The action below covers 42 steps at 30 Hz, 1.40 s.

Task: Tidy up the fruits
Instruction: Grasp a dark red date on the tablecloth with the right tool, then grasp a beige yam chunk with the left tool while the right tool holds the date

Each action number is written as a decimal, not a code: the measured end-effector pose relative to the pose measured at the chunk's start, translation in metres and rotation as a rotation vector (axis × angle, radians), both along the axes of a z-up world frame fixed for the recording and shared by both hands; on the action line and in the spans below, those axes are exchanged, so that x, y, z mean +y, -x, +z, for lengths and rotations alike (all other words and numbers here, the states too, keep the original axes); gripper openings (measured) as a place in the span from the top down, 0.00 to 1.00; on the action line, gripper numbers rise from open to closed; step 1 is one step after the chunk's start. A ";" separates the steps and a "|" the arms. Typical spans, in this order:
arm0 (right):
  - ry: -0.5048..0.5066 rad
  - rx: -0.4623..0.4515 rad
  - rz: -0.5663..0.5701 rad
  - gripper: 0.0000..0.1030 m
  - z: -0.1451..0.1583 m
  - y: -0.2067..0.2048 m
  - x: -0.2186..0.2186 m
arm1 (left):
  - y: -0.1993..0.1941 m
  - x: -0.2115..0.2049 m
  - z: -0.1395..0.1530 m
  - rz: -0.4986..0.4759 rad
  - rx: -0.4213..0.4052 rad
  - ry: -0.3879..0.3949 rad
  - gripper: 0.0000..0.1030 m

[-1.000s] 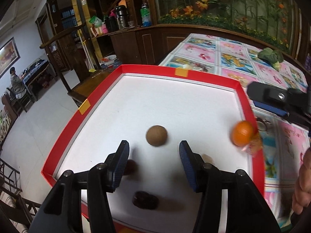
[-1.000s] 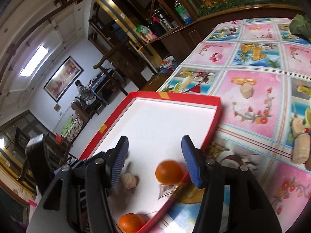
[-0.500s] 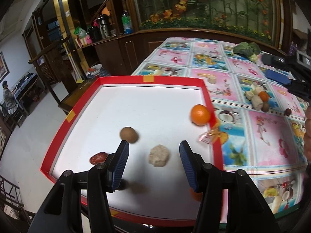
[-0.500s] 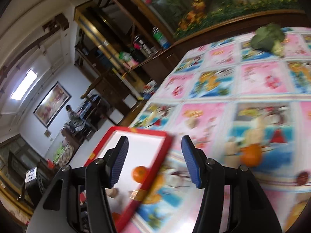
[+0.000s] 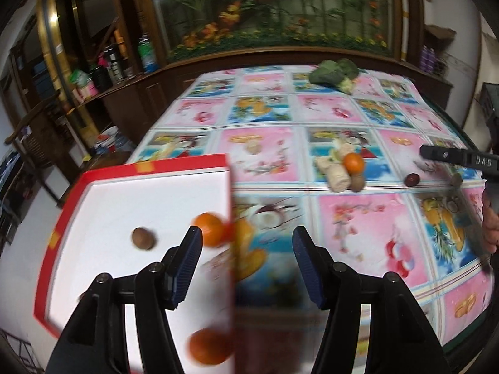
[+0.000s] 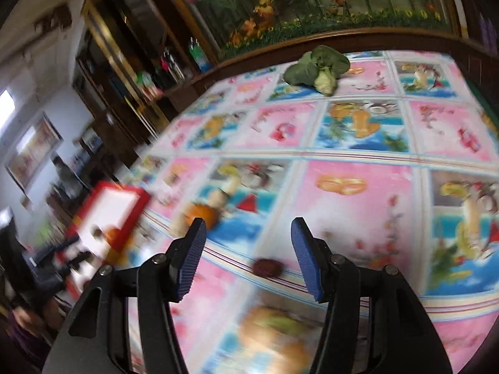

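Observation:
A red-rimmed white tray (image 5: 149,167) lies at the table's left end. It holds a brown round fruit (image 5: 142,238) and two oranges, one (image 5: 210,229) by the right rim and one (image 5: 210,346) nearer me. My left gripper (image 5: 246,258) hovers over that right rim, its jaws opening with nothing between them. On the tablecloth sits a small pile: an orange (image 5: 353,162), beige pieces (image 5: 335,177) and a brown fruit (image 5: 358,183). A dark red fruit (image 6: 266,267) lies on the cloth below my right gripper (image 6: 248,249), which is open and not touching it.
A green leafy vegetable (image 5: 333,73) rests at the table's far end. Wooden cabinets and a shelf of bottles (image 5: 124,59) stand behind the table. A black part of the other hand-held tool (image 5: 455,158) and a hand (image 5: 491,218) show at the right edge.
Both grippers swung right, away from the tray. The left went from over the tray's middle to its right rim and spread wider. The right left the tray and now hangs over the cloth.

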State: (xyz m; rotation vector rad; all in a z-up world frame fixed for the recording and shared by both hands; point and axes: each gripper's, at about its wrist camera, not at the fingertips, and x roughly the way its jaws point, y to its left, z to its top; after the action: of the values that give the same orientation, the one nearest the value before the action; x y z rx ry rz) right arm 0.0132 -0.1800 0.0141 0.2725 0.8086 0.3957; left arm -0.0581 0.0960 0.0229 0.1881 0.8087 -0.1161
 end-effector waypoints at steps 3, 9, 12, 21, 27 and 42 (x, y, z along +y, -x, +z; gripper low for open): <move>0.030 0.049 0.048 0.50 -0.009 -0.002 0.004 | -0.014 -0.018 -0.009 -0.019 0.031 0.006 0.42; 0.186 0.089 0.071 0.58 -0.027 -0.005 0.025 | -0.038 -0.044 -0.023 -0.041 0.062 -0.002 0.42; 0.243 0.097 0.058 0.61 -0.033 -0.006 0.029 | -0.049 -0.048 -0.028 -0.034 0.086 0.019 0.42; 0.285 0.103 -0.009 0.71 -0.031 -0.007 0.033 | -0.071 -0.065 -0.041 -0.029 0.131 0.018 0.42; 0.150 0.120 -0.094 0.71 -0.023 -0.010 0.011 | -0.078 -0.081 -0.048 -0.051 0.146 -0.007 0.42; 0.044 0.163 -0.145 0.71 -0.025 -0.014 -0.002 | -0.093 -0.094 -0.049 -0.117 0.155 0.095 0.58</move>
State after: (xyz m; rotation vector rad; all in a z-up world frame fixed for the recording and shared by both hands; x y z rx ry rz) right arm 0.0272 -0.1822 -0.0106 0.3232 0.9501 0.2211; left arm 0.0347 0.0022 -0.0266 0.1376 0.9444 -0.2818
